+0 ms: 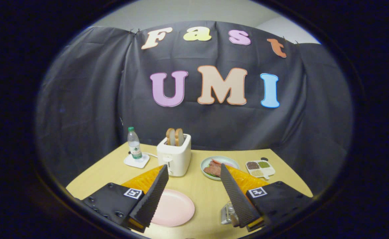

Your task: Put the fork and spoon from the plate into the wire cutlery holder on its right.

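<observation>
**Two utensils missing from the pink plate**

Hovering above the surface with the gripper spread wide and holding nothing. Sitting just ahead of the left finger: the pink plate, looking bare, no fork or spoon discernible on it. Peeking out beside the right finger: the wire cutlery holder, mostly hidden. Risking a blind descent, clipping the holder's rim or nudging the plate. Standing well beyond: toaster, bottle, food plate.

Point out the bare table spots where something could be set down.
Gripper open, holding nothing. Bare table between pink plate, toaster and food plate; also left, before the bottle. Crowded by the snack tray.
</observation>
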A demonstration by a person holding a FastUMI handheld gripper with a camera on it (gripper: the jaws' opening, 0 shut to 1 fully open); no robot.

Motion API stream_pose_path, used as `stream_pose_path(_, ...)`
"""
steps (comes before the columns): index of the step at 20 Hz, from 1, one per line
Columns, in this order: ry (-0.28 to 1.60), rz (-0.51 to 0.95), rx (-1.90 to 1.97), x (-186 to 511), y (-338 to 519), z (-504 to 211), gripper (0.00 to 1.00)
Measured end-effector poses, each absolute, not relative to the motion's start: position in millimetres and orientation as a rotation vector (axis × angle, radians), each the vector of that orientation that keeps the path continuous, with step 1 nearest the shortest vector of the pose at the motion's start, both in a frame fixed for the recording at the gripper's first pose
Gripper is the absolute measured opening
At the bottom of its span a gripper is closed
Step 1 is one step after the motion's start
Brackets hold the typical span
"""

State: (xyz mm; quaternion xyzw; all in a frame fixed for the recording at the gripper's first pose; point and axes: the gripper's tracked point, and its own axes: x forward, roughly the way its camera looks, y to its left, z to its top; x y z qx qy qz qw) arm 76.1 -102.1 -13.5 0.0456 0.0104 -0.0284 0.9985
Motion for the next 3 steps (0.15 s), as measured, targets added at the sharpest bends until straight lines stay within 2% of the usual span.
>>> stream_pose_path(3, -0.008, -0.080, 0.139, 68.9, -103.1, -16.0, 0.99)
